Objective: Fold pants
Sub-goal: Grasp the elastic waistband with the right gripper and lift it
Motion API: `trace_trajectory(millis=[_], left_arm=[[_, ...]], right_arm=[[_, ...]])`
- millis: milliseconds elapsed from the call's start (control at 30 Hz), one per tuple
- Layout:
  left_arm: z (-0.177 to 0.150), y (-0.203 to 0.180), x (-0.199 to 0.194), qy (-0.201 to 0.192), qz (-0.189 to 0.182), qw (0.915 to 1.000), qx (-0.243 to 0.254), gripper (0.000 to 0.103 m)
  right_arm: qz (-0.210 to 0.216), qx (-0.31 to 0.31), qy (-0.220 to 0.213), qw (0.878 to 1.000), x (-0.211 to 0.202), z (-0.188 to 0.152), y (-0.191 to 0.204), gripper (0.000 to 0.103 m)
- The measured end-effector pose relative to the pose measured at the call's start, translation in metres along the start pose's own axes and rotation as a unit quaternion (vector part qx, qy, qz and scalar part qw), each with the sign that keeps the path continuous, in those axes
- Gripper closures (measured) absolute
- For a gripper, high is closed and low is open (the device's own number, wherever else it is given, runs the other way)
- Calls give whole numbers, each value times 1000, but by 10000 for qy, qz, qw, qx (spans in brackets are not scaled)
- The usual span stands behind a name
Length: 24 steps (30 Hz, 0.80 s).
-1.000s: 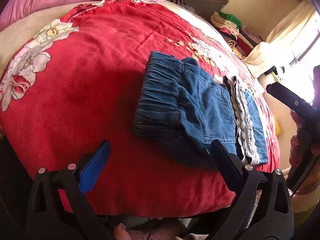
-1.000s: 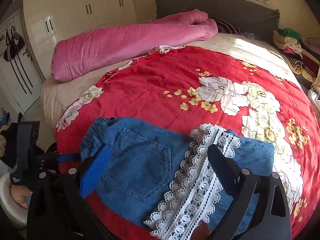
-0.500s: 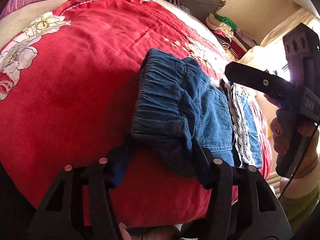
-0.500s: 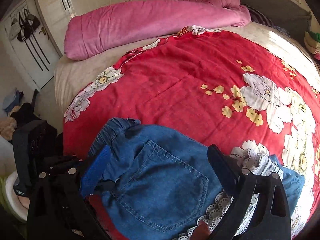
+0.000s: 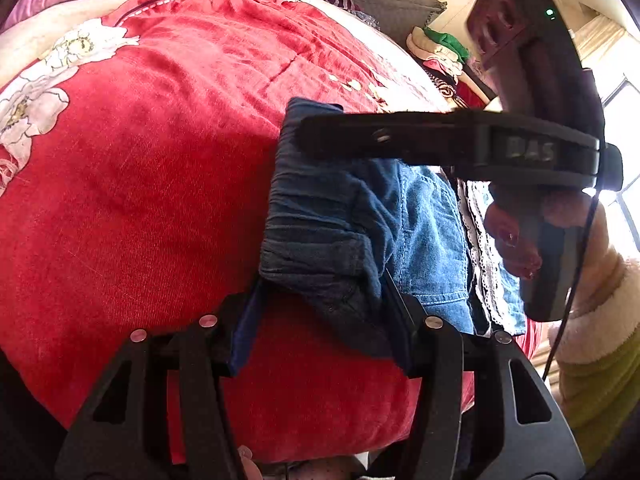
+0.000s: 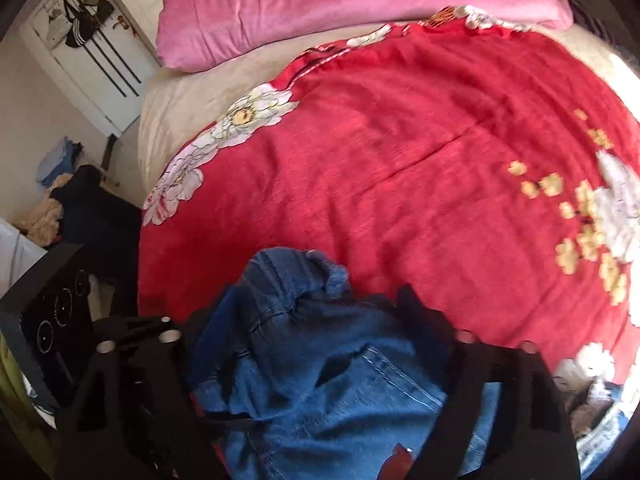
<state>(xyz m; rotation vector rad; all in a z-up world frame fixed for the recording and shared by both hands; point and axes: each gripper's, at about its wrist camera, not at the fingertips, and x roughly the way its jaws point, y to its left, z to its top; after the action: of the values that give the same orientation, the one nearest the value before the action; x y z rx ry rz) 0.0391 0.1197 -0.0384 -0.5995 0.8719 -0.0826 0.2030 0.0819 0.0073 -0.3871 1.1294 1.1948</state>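
The jeans (image 5: 352,220) lie near the front edge of the red blanket (image 5: 160,160). A second ago both grippers hovered wide apart. Now the left gripper (image 5: 320,304) is clamped on the bunched waistband corner, and the right gripper (image 6: 316,340) has dropped over the waistband, jaws closing with denim between them.

A second ago our left gripper (image 5: 320,304) stood wide open short of the pants (image 5: 332,224) at the near edge of the bed (image 5: 140,180); now its pads clamp the gathered waistband corner. Our right gripper (image 6: 316,344) has swung over from the lace-trimmed leg end to the waistband's far corner, and its jaws are closing with denim bunched between them.
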Motion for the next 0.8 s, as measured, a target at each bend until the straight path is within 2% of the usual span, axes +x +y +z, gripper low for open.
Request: trace_trajectory(millis=[67,267,433,667,800], left_arm=[[0,1,0,17,-29,10000,-5,56],[-1,-1,0,-43,-58,10000,-36,55],[6,-7,-2,-120,-266,9995,-124,63],[13,-40,-15,-330,-288,9987,278,63],[16,-64,-16,-325,-352,9977,483,63]], right_arm=[[73,34,23,10000,6,-2,0,48],[183,213,-347,9990,-6,-12,-1,65],[398,428,-834,9948,-36,-19,-7,69],[518,523,-1449,9867,-86,-35,-15,69],[497,614,-1687,9825,-111,-49,-26,69]])
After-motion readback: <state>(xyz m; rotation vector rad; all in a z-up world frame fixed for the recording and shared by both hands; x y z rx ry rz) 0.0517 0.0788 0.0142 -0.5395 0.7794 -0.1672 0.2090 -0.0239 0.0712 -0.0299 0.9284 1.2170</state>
